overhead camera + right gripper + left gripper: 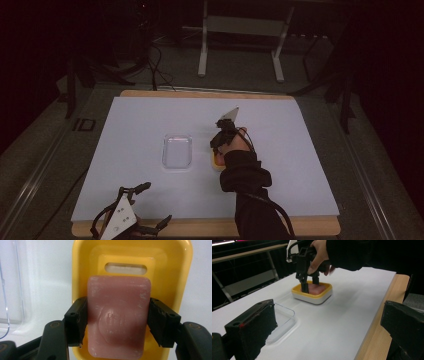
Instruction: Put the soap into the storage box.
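A pink bar of soap (118,302) lies in a yellow soap dish (130,255) with a white base (312,298), right of the table's middle. My right gripper (118,322) points down into the dish, shut on the soap, one pad pressed to each long side. From the left gripper view, the right gripper (310,287) stands upright in the dish with a hand on it and the soap (317,289) between its fingers. From above, the right gripper (217,149) covers most of the dish (216,162). My left gripper (152,205) rests at the near left table edge, open and holding nothing.
A clear plastic tray (177,151) sits just left of the dish, its rim showing in the left gripper view (287,315) and the right gripper view (7,310). A pale sheet (280,150) covers the wooden table (320,227). A metal stand (240,30) is beyond the far edge.
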Demonstrator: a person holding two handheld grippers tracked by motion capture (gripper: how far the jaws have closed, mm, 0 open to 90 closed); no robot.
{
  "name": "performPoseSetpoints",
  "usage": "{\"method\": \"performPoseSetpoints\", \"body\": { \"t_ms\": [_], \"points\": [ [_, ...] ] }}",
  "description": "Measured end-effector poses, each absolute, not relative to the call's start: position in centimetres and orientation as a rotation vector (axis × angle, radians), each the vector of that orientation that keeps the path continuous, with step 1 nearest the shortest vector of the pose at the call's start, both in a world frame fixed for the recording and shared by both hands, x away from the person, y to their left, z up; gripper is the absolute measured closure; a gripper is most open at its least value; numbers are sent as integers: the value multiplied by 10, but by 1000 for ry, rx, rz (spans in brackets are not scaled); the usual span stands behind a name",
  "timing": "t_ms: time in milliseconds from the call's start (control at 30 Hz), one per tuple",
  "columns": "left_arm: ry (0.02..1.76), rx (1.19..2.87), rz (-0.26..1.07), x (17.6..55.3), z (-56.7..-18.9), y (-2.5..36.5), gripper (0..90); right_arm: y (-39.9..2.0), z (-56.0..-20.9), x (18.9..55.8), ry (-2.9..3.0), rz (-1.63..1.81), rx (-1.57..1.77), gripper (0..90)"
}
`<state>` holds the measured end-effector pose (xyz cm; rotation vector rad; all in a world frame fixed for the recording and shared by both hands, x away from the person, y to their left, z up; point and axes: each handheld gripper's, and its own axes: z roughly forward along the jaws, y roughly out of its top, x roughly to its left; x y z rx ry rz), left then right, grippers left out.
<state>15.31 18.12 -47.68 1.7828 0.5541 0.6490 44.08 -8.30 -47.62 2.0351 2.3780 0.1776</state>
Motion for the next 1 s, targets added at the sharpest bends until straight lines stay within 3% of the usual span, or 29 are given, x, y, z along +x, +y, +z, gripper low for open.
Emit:
{"method": "performPoseSetpoints", "body": {
  "t_ms": [467,733,1000],
  "points": [
    [556,1786,650,153,-477,180,5,-93,-449,437,2430,292,1866,323],
    [557,1786,648,154,-477,181,5,-110,-444,431,2549,424,1700,122],
    [569,1791,650,153,-478,181,5,-139,-439,422,2607,555,1534,124]
  ]
}}
